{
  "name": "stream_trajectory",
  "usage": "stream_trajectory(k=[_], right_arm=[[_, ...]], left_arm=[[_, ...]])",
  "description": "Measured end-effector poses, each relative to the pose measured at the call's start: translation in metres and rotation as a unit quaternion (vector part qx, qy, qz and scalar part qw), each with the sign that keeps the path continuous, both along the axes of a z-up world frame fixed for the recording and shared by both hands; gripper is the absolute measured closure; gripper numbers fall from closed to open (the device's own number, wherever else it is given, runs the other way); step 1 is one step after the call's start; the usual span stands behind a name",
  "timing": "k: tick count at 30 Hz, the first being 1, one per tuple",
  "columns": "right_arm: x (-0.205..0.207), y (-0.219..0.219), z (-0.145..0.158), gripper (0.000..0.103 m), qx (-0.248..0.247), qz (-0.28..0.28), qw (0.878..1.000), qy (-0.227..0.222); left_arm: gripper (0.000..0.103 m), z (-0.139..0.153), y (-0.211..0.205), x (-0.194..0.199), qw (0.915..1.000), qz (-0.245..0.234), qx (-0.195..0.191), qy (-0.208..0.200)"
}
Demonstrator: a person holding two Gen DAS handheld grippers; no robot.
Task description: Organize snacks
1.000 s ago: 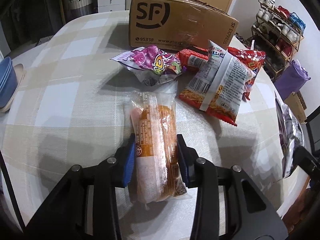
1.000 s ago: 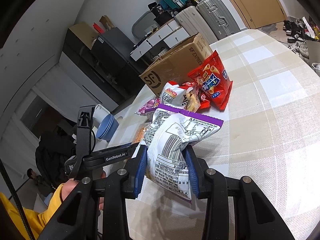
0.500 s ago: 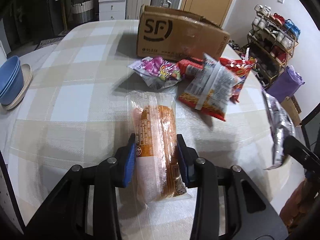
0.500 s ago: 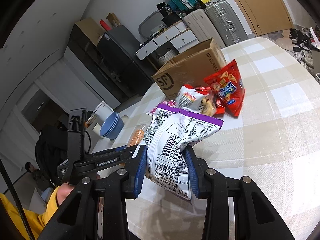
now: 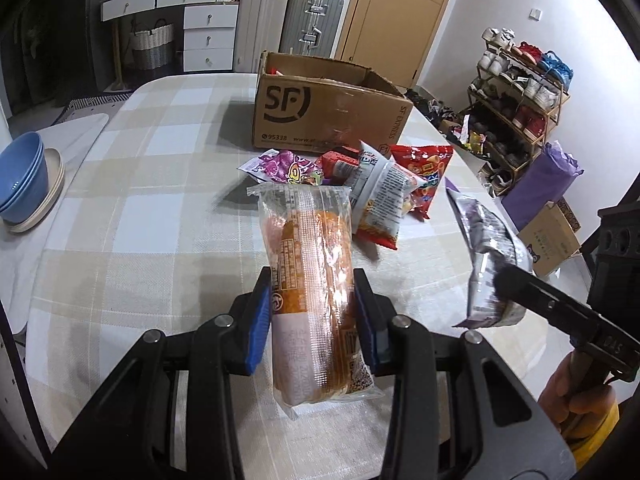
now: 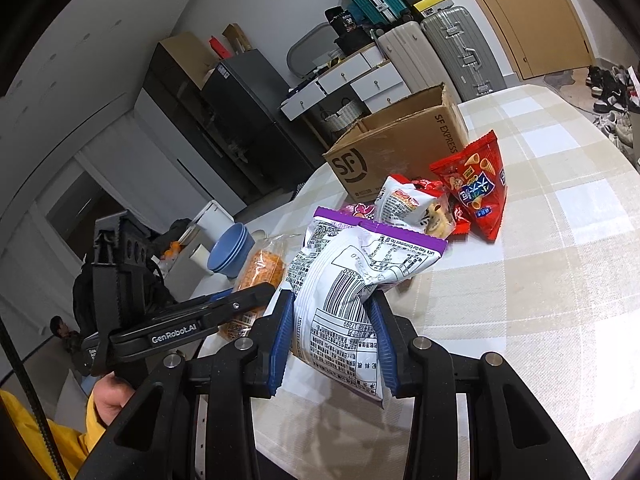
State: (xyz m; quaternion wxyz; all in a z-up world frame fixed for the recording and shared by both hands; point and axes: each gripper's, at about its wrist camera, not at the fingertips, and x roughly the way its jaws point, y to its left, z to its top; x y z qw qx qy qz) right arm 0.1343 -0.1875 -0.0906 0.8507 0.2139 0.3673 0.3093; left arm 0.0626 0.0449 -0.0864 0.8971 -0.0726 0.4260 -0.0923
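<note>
My left gripper is shut on a long clear packet of orange snack, held above the checked tablecloth. My right gripper is shut on a white and purple snack bag, also lifted off the table; the same bag hangs at the right of the left wrist view. An open brown SF cardboard box stands at the far side of the table. In front of it lies a pile of snacks: a pink-purple packet, a white bag and a red bag.
Stacked blue bowls on a plate sit at the table's left edge. A shoe rack and a purple bag stand on the floor to the right. Drawers and suitcases line the far wall. A hand in a yellow sleeve holds the left gripper.
Both grippers have risen with their packets still clamped. The left one rose more and tilted up, so the box's open top and the far wall now show.
</note>
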Motion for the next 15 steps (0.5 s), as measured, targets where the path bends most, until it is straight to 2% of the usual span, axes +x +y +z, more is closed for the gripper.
stream_trajectory(k=[8, 15], right_arm=[[0.000, 0.002, 0.002, 0.065, -0.002, 0.000, 1.000, 0.000], [0.007, 0.002, 0.019, 0.065, 0.003, 0.002, 1.000, -0.017]], left_arm=[[0.069, 0.004, 0.002, -0.009, 0.9999, -0.007, -0.010, -0.006], [0.069, 0.018, 0.010, -0.002, 0.9995, -0.012, -0.024, -0.015]])
